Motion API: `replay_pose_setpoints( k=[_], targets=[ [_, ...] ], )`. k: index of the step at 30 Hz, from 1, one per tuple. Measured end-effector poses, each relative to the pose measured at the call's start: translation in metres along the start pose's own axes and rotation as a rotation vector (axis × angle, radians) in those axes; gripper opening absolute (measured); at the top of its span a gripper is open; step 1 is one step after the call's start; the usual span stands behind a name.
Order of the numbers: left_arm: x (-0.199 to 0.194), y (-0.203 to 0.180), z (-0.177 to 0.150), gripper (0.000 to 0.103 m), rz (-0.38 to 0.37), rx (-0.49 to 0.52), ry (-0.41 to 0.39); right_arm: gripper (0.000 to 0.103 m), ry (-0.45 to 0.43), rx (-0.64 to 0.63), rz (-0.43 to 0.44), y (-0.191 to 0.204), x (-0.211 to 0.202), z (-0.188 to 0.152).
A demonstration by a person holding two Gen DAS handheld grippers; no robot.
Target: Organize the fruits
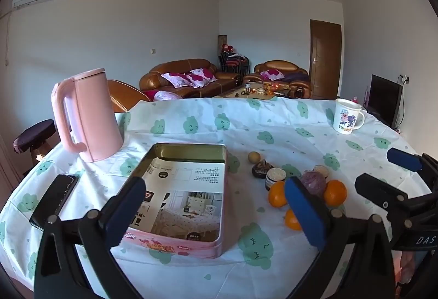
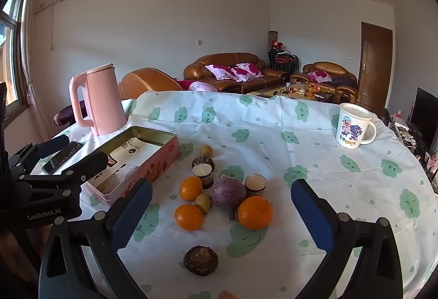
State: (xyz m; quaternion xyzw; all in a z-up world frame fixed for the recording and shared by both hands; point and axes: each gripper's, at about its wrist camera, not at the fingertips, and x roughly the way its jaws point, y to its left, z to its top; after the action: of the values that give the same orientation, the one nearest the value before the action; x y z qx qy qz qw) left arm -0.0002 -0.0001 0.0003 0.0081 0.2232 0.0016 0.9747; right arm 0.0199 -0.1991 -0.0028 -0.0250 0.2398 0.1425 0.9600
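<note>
Left wrist view: left gripper (image 1: pixel 216 208) spread wide, empty, over the open pink tin (image 1: pixel 189 162); oranges (image 1: pixel 277 193) lie lower right of frame.

Right wrist view: right gripper (image 2: pixel 221 210) gaping, empty; fruit pile (image 2: pixel 227 193) straight ahead at centre, so the right looks nearer; tin left of it.

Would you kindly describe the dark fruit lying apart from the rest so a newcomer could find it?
Start at the pink tin on the cloud-print tablecloth, then move right to the cluster of oranges around a purple root. The dark brown, rough-skinned round fruit lies alone on the near side of that cluster, touching nothing.
</note>
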Motion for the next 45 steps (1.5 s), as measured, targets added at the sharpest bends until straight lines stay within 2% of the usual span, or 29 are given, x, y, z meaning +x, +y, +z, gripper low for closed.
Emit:
replay_pose_setpoints(
  k=[10,45],
  targets=[
    [0.005,0.005,-0.012,0.103,0.021,-0.009,0.001,0.102,0.004,-0.001,0.001,0.005,0.001,-0.003],
    [0.006,0.012,-0.008,0.103,0.023,-0.030,0.007,0.102,0.008,0.010,0.017,0.004,0.002,-0.009]
  ],
)
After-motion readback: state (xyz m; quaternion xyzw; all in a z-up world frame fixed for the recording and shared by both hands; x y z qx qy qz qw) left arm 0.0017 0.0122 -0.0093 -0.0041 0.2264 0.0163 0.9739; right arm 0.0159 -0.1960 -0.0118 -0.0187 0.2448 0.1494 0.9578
